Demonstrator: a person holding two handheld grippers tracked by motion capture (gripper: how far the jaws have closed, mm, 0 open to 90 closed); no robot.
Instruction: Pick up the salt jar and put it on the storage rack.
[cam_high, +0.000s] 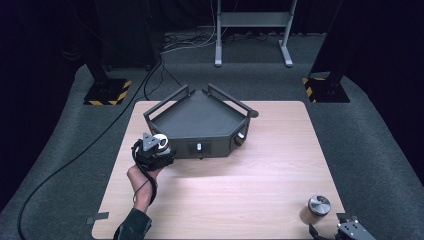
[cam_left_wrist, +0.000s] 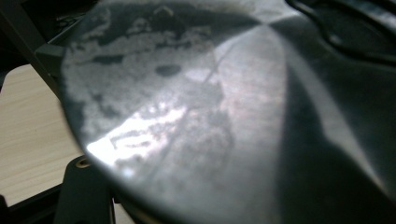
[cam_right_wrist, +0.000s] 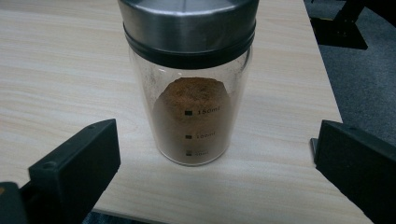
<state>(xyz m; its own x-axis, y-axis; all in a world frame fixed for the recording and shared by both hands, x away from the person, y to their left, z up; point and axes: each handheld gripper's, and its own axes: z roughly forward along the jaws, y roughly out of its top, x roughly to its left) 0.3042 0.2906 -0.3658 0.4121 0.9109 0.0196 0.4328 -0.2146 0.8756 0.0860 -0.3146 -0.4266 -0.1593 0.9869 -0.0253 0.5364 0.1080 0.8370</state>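
Note:
A hand holds my left gripper (cam_high: 160, 146) against the front-left corner of a dark corner-shaped tray (cam_high: 165, 102). It is shut on a round metal-lidded jar (cam_high: 160, 141). That jar's brushed steel lid (cam_left_wrist: 196, 116) sits blurred right in front of the left gripper view's camera, with one dark jaw beneath it at the lower left. A glass jar of brown powder (cam_right_wrist: 191, 116) with a steel lid stands upright near the table's front right corner (cam_high: 318, 205). My right gripper (cam_right_wrist: 212, 154) stands wide open just short of it, one jaw on either side, not touching.
The tray has raised rails and rests on the far middle of the light wooden table (cam_high: 225, 190). Grey carpet, cables, two hazard-striped stand bases (cam_high: 107, 92) and a metal frame (cam_high: 252, 20) lie beyond the table. The table's right edge (cam_right_wrist: 327, 93) is close to the powder jar.

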